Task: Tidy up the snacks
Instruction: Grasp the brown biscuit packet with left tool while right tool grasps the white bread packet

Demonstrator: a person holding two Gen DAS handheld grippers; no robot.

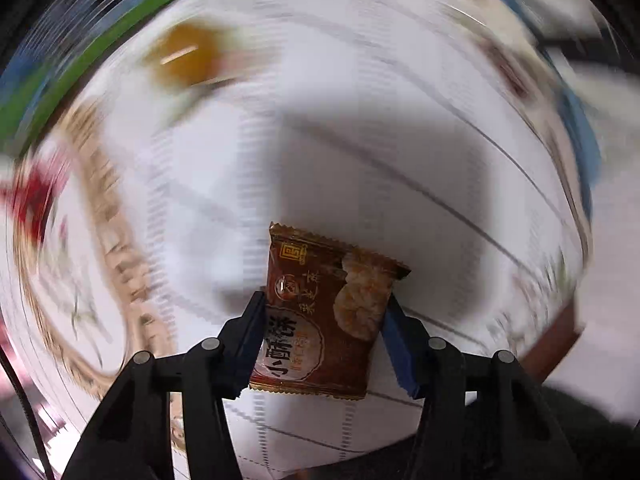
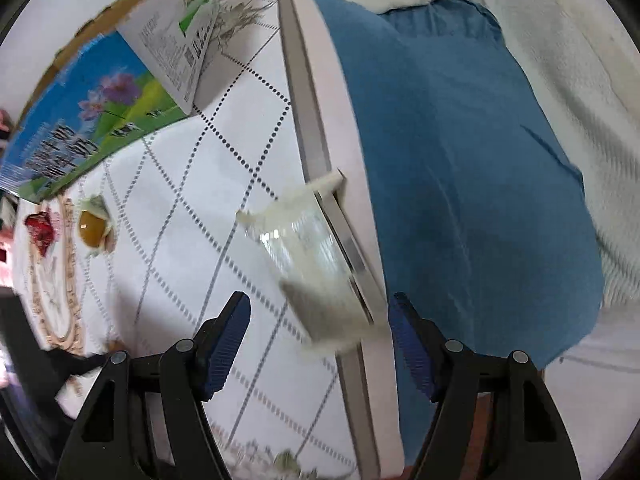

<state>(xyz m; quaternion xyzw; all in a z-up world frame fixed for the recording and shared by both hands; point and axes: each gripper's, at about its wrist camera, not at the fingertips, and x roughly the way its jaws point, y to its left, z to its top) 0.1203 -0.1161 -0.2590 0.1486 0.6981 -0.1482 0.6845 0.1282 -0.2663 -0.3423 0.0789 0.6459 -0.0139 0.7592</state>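
My left gripper (image 1: 324, 312) is shut on a brown snack packet (image 1: 326, 316) with a cracker picture and holds it above the white checked tablecloth (image 1: 360, 100); the view is blurred by motion. An amber jelly cup (image 1: 188, 58) lies far left on the cloth; it also shows in the right wrist view (image 2: 93, 229). A red snack (image 2: 39, 230) lies beside it at the left edge. My right gripper (image 2: 320, 340) is open and empty, with a clear plastic container (image 2: 312, 256) on the table just ahead between its fingers.
A blue and green carton (image 2: 80, 120) and a white box (image 2: 176, 40) stand at the back left. The table edge (image 2: 340, 160) runs down the middle; a blue cloth (image 2: 460, 160) and a white blanket (image 2: 580, 80) lie to its right.
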